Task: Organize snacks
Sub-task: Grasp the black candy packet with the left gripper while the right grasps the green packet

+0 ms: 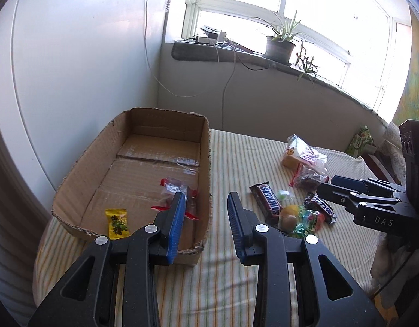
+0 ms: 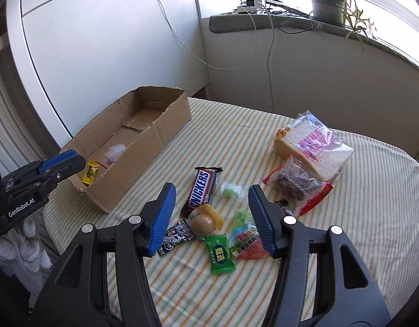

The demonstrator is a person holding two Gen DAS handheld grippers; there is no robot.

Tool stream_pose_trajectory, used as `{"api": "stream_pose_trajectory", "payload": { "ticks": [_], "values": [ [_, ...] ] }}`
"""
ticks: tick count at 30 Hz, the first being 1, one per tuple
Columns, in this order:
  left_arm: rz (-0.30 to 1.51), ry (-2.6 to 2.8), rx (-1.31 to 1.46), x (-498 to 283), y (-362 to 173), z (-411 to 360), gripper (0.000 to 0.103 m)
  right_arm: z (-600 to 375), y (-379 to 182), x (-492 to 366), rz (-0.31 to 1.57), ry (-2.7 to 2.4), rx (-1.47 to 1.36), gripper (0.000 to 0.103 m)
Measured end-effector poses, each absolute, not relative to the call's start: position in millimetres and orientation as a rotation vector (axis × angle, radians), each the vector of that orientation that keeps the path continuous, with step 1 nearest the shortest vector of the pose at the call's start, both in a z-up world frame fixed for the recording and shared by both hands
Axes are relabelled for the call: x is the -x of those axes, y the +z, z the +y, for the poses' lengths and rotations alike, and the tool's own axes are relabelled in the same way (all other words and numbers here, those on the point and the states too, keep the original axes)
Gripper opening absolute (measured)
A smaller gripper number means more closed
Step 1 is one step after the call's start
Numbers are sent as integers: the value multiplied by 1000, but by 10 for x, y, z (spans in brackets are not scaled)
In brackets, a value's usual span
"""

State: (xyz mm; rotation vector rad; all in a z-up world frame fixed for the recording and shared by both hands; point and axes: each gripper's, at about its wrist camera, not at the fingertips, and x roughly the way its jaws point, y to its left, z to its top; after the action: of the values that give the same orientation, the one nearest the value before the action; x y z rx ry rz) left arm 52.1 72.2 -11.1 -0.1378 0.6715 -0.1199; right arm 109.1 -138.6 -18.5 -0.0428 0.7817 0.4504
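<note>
Left to right: cardboard box on the striped cloth, holding a yellow candy and a clear red-ended packet. Left gripper hangs over the box's right wall, jaws apart, empty. Loose snacks, including a Snickers bar and bagged bread, lie right of the box. Right gripper hovers above them, jaws spread, grasping nothing.

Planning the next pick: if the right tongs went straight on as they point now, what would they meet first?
Probably the round brown snack by the Snickers bar, centred between the open right tongs; depth is unclear.
</note>
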Motion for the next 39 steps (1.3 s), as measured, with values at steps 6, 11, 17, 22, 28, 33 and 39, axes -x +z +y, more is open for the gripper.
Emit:
{"api": "stream_pose_trajectory", "payload": {
  "ticks": [6,11,17,22,28,33,39],
  "values": [
    [718,-197,124,-536,-229,438,31,-1739,-287,-1069,812,410,31,58],
    [780,-260,116,-552,-388,223,31,-1804,-436,-1000,859,434,51,58],
    [841,-305,104,-579,-549,74,31,-1701,-597,-884,902,529,69,46],
    [870,-322,64,-612,-655,-41,31,-1579,-769,-905,956,587,79,36],
    [887,-321,32,-646,-720,-83,31,-1490,-867,-970,982,594,89,35],
    [895,-327,9,-673,-760,-99,31,-1411,-884,-980,980,589,124,35],
    [899,-340,-21,-697,-808,-170,31,-1344,-892,-976,973,569,163,26]
  ]
}}
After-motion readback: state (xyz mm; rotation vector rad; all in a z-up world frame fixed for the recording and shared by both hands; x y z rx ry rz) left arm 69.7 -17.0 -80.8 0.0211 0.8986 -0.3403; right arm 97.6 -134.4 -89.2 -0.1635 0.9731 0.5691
